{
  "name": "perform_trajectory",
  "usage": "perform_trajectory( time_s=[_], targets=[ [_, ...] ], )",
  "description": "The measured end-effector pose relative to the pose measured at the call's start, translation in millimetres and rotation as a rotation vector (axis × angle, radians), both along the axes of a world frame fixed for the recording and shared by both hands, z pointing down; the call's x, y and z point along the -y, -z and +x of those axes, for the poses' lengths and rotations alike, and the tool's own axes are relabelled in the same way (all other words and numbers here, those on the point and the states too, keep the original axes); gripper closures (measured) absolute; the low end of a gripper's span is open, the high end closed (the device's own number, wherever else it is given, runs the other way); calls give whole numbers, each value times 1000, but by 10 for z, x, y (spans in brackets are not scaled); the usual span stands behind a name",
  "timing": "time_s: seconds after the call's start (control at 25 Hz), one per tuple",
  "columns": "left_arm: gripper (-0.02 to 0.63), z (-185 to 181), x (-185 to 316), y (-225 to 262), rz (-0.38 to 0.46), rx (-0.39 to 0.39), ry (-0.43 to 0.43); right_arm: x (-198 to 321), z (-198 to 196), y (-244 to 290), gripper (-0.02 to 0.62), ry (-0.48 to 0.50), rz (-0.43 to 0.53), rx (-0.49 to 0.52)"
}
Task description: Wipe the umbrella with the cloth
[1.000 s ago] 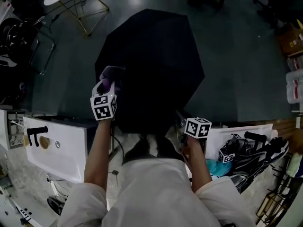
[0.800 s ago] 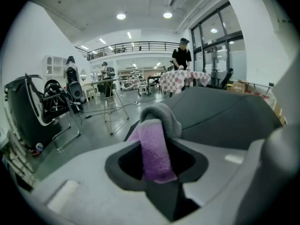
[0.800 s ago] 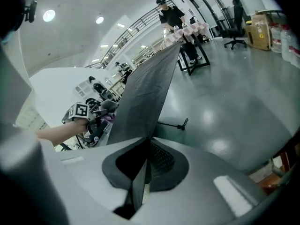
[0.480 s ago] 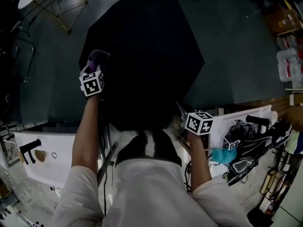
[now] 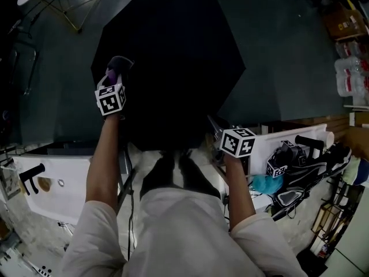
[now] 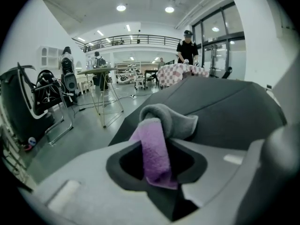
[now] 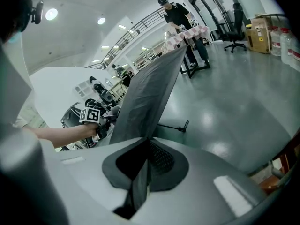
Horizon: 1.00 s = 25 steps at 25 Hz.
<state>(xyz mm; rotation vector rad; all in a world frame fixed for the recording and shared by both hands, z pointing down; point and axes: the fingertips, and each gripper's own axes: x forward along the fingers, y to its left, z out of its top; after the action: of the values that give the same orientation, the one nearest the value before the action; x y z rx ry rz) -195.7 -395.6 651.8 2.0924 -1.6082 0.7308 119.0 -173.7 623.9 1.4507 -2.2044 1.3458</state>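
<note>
A large black umbrella (image 5: pixel 173 56) stands open, its canopy spread in front of me above the dark floor. My left gripper (image 5: pixel 115 71) is shut on a purple and grey cloth (image 6: pixel 157 146), and the cloth's grey end (image 6: pixel 173 118) lies against the canopy's left side (image 6: pixel 225 107). My right gripper (image 5: pixel 216 128) is shut on the canopy's near right edge (image 7: pixel 145 97), with the dark fabric pinched between its jaws. In the right gripper view the left gripper's marker cube (image 7: pixel 92 115) shows beyond the canopy.
A white bench (image 5: pixel 63 178) runs below my arms, with black bags and a teal item (image 5: pixel 300 166) at the right. A wire-legged table (image 5: pixel 52 4) stands at far left. Boxes and water jugs (image 5: pixel 351 56) line the right wall. A person (image 6: pixel 187 48) stands beyond the umbrella.
My left gripper has carried the cloth forward and down along the canopy's left side. The right gripper has kept its hold in place. The view has shifted, bringing the umbrella higher in frame.
</note>
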Motion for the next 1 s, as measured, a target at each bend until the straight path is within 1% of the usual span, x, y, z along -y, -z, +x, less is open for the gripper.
perform_trajectory(
  time_s=[0.24, 0.48, 0.64, 0.72, 0.84, 1.0],
  targets=[
    [496, 311, -335, 56, -22, -23, -5, -8, 22, 50, 589, 34, 17, 0],
    [497, 887, -611, 271, -16, -28, -100, -72, 64, 113, 589, 60, 46, 69],
    [497, 1431, -833, 407, -16, -57, -164, -99, 57, 134, 589, 106, 59, 79],
    [497, 1640, -934, 450, -10, -86, -171, -110, 59, 130, 589, 129, 61, 77],
    [497, 1887, -1090, 496, -18, -135, -187, -135, 64, 143, 589, 152, 62, 74],
    [497, 2088, -1266, 553, -35, -166, -226, -153, 41, 174, 589, 166, 58, 73]
  ],
)
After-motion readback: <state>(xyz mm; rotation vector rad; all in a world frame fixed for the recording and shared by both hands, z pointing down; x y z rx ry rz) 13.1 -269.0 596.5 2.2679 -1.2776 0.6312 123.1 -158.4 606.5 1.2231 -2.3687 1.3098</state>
